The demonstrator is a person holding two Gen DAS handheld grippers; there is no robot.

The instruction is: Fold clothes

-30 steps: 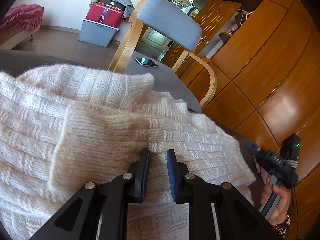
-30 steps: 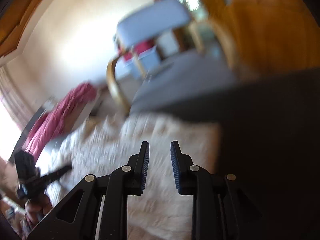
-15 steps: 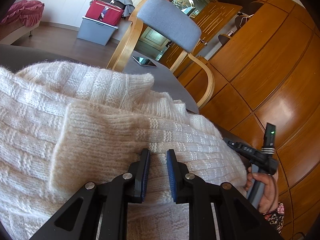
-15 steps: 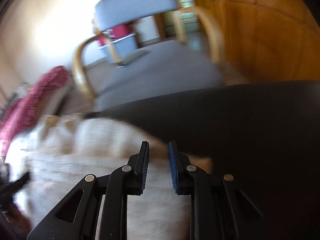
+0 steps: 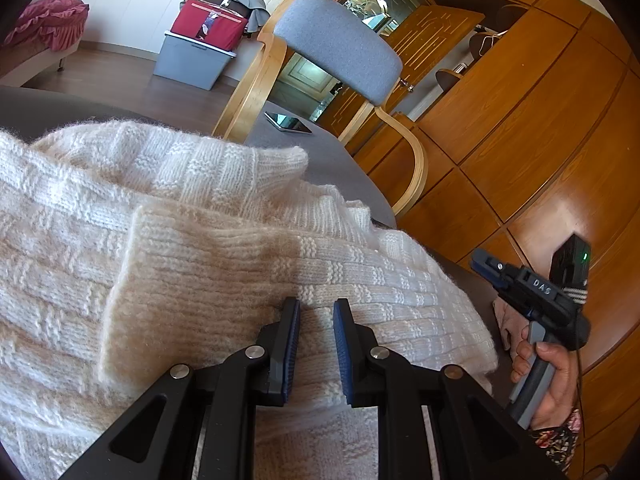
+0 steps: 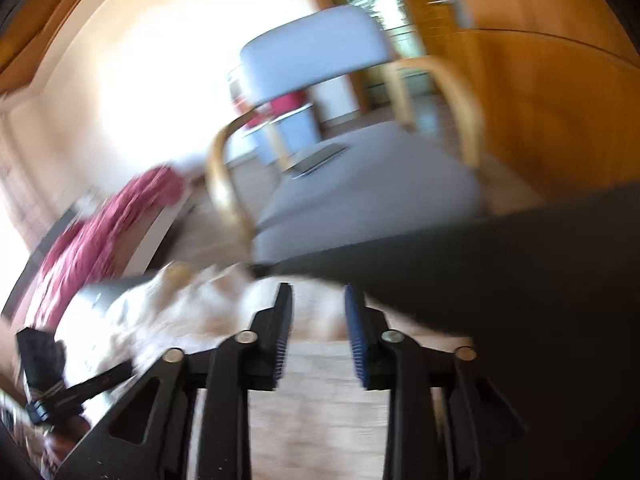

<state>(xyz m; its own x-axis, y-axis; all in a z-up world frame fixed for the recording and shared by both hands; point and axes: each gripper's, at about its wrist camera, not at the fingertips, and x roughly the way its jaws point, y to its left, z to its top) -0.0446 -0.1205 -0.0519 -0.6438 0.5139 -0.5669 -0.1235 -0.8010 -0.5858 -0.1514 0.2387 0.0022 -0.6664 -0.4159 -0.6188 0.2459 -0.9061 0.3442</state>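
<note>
Looking down our left gripper (image 5: 316,344), we've got it angled low over one cream knit sweater (image 5: 180,264), jaws parted by a narrow gap with knit showing between them. Can't tell if the pads are pinching a ridge of fabric or just resting over it.

The sweater sits bunched in thick folds on the dark tabletop (image 5: 328,164), spreading from the near left side toward the right edge, where its hem stops just short of the rim. One folded cuff or sleeve end (image 5: 256,164) sticks up toward the far edge.

Our right gripper (image 5: 486,266) shows in the left wrist view just off the right edge of the tabletop, held in one hand (image 5: 548,376) wrapped around the grey handle, nose pointing up and left toward the sweater, a green light on its back. From its own camera, which is badly motion-blurred, the right gripper (image 6: 318,320) has its jaws a bit wider apart, with nothing visibly clamped, hanging over the sweater's edge (image 6: 320,380) where it meets bare tabletop (image 6: 520,300).

Beyond the far edge: one grey-cushioned wooden chair (image 5: 340,48) with one phone (image 5: 288,122) lying on its seat.
</note>
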